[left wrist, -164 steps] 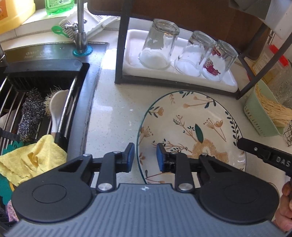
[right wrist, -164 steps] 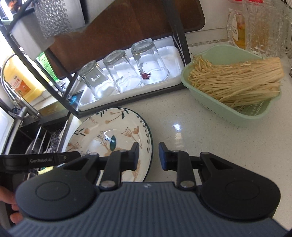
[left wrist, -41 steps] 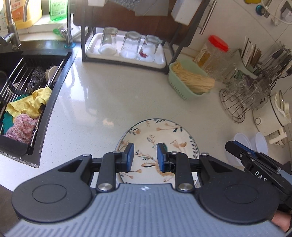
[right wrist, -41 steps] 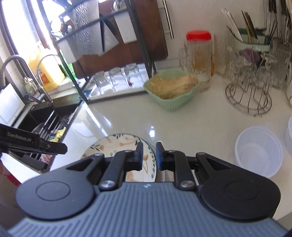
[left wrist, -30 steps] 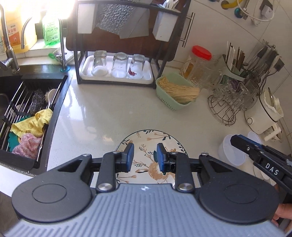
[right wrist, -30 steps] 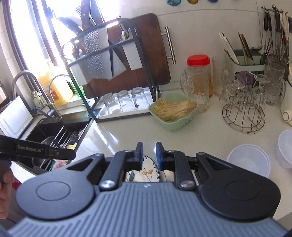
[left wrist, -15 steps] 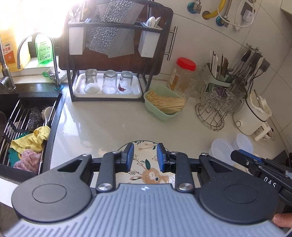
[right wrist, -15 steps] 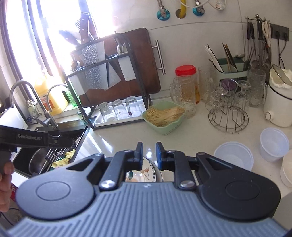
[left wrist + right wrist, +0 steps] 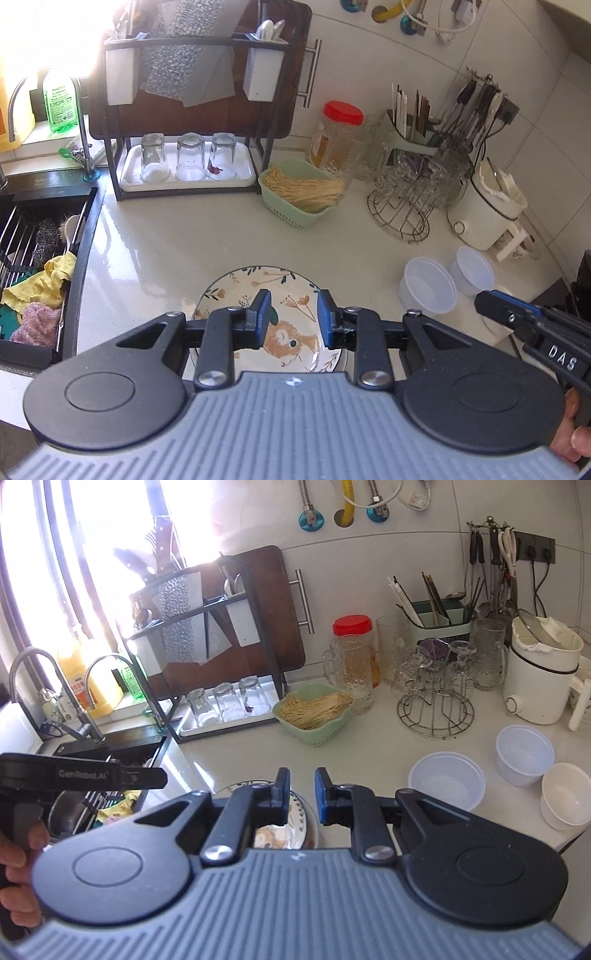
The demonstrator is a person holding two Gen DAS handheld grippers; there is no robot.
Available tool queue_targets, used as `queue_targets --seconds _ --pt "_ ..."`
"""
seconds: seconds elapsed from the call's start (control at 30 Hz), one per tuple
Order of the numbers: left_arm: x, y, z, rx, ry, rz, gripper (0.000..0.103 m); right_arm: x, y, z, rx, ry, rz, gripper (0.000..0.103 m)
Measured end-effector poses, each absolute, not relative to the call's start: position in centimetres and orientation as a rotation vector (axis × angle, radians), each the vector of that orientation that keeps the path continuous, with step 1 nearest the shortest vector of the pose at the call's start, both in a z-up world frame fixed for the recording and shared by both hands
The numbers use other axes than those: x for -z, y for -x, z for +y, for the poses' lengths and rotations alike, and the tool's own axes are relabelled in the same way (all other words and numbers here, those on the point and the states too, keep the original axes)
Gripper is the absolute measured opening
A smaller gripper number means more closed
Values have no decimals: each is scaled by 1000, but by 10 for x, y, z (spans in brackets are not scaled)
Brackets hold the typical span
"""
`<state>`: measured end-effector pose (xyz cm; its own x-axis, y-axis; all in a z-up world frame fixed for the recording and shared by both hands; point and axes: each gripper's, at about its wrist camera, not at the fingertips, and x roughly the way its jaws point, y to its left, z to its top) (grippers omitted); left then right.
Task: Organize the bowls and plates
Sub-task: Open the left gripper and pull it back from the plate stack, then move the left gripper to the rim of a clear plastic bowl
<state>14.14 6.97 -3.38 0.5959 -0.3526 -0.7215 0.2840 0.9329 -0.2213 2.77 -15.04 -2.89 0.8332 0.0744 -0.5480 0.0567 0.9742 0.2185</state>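
Note:
The floral plate [image 9: 291, 280] lies flat near the front of the white counter [image 9: 166, 251]. Its near part is hidden under my left gripper [image 9: 291, 299], which hovers above it, narrowly open, with nothing between the pads. In the right wrist view only a sliver of the plate [image 9: 295, 823] shows below my right gripper [image 9: 301, 775], whose jaws are shut and empty. From the left wrist view the right gripper [image 9: 480, 301] is off to the plate's right, apart from it. A translucent plastic bowl [image 9: 447, 782], a smaller plastic tub [image 9: 524, 755] and a white bowl [image 9: 565, 797] stand at the right.
At the left is the sink [image 9: 40, 236] with cloths and scrubbers. A black rack with a tray of upturned glasses [image 9: 188, 162] stands at the back. A green basket of noodles [image 9: 303, 195], a wire glass stand [image 9: 406, 206] and a white cooker [image 9: 484, 210] line the back right.
The plate went from beside the glass rack to the counter's front. Over the last second both grippers drew back and tilted up, so more wall shows. The plate stayed put.

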Motion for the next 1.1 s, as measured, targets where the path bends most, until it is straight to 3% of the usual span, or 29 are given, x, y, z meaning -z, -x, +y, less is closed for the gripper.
queue_targets --seconds 0.4,0.63,1.1 --pt "28 -140 -23 436 72 827 31 47 -18 -227 54 -275 609 18" --pt "47 -152 -73 500 60 906 31 52 -11 -268 111 -261 598 18" --pt "85 -169 -115 515 58 955 31 88 -6 -313 169 -292 630 18"
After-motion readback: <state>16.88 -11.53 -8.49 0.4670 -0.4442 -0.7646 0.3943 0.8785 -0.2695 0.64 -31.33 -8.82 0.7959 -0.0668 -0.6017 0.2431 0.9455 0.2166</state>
